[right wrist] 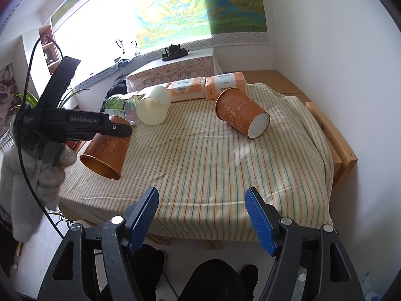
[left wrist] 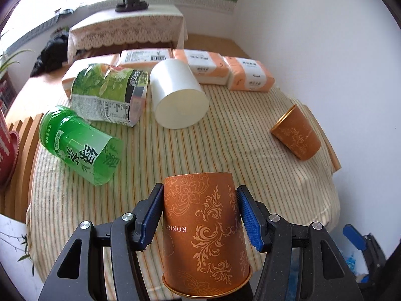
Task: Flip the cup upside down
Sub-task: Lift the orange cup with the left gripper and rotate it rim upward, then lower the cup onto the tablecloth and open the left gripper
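Observation:
My left gripper (left wrist: 199, 213) is shut on an orange paper cup (left wrist: 205, 233) with gold floral print, blue pads on both sides. The cup is held above the striped cloth with its rim toward the camera and its base away. In the right wrist view the same cup (right wrist: 105, 150) hangs tilted in the left gripper (right wrist: 117, 129), open rim pointing down and left. A second orange cup (left wrist: 297, 135) lies on its side at the right of the table, and it also shows in the right wrist view (right wrist: 240, 113). My right gripper (right wrist: 201, 215) is open and empty before the table's front edge.
A white cup (left wrist: 179, 97) lies on its side mid-table. Two green tea bottles (left wrist: 82, 145) (left wrist: 107, 92) lie at the left. Orange tissue packs (left wrist: 248, 75) line the back. The striped cloth (left wrist: 225, 150) covers the table; a wall stands at the right.

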Demonstrator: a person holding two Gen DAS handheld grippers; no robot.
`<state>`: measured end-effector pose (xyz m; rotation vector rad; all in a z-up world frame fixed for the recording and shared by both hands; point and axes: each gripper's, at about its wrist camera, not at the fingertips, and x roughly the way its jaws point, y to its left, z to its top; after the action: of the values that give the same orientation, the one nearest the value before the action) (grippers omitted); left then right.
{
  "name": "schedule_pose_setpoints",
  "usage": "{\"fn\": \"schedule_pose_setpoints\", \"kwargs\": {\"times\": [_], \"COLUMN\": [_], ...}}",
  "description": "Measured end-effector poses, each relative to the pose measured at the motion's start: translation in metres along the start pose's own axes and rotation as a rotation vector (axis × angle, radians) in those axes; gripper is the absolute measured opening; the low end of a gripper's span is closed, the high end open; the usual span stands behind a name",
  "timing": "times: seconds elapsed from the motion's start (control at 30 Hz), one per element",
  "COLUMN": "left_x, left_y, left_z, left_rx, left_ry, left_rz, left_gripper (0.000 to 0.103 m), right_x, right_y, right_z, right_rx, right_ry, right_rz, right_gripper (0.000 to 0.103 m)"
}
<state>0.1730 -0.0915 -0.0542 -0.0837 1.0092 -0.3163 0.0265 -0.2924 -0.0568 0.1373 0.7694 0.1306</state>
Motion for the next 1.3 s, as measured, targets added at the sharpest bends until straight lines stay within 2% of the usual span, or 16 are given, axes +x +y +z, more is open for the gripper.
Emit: {"fn": "schedule_pose_setpoints", "kwargs": {"times": [0.13,0.33,0.53,0.77,1.3], "left_x": [-0.002,-0.008,-0.005,0.000,0.001], "left_y": [-0.003,-0.016,-0.024,-0.025,-0.026], "left_z": [-0.006,-0.018,-0.023,-0.032,-0.047], "left_rx": [-0.019,-0.010,0.000,0.008,0.029], "left_ry": [-0.109,-0.330,-0.442,-0.453,-0.437], "left_rz": [0.011,0.086,0.096,0.096,0.056], "left_gripper": [0.062,0.062,0.062,0.062,0.062], "right_x": [-0.001,-0.001,-0.003,-0.011,-0.010], "right_y": [0.002,0.004,0.008,0.015,0.022], "right_z": [-0.002,-0.004,-0.005,-0.005,-0.003], "right_rx": [-0.005,0.000,-0.015,-0.040,-0.045], "right_ry": [-0.003,-0.014,-0.047,-0.115,-0.126], "right_rz": [-0.017,-0.044,-0.106,-0.173,-0.183], "right_gripper": [0.068,0.068,0.068,0.068,0.068]}}
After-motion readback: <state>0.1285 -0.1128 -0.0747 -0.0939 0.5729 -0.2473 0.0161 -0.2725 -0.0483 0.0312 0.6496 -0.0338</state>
